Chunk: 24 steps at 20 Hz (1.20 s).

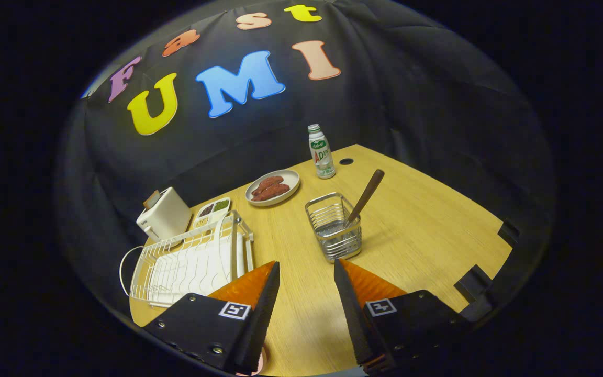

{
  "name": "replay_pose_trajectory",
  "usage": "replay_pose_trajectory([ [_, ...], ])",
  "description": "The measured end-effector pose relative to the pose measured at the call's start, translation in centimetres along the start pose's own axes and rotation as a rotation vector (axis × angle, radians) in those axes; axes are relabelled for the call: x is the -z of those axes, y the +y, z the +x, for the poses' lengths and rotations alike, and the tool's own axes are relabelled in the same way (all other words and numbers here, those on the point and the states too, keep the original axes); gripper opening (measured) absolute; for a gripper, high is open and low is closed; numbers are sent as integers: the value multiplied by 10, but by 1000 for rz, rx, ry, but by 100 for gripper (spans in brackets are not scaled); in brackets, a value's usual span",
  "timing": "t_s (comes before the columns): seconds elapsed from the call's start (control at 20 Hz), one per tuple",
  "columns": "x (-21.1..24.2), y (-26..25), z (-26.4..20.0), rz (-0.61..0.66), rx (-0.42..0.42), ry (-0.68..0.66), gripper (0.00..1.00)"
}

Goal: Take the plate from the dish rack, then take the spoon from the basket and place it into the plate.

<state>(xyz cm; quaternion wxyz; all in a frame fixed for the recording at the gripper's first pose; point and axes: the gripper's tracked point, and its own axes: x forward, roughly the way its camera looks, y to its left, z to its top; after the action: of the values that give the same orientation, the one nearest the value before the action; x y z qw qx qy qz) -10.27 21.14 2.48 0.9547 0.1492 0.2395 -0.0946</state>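
Jaws wide, holding nothing | spoon (367, 195) upright in basket (333, 226) just ahead

Light wood-grain tabletop (416, 230); white wire dish rack (186, 262) near its left edge; silver wire basket (334, 226) holding a brown-handled spoon (367, 195); pale plate (272, 187) of reddish-brown sausages (270, 189); white bottle (321, 152) with green cap near the far corner; cream toaster (164, 214)
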Motion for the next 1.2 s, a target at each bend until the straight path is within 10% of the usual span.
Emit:
replay_pose_trajectory([
  [0.75, -58, -74, 99, 158, 141, -43, 62],
  [0.95, -57, -75, 115, 152, 112, -34, 23],
  [1.2, -67, -52, 114, 131, 25, -65, 7],
])
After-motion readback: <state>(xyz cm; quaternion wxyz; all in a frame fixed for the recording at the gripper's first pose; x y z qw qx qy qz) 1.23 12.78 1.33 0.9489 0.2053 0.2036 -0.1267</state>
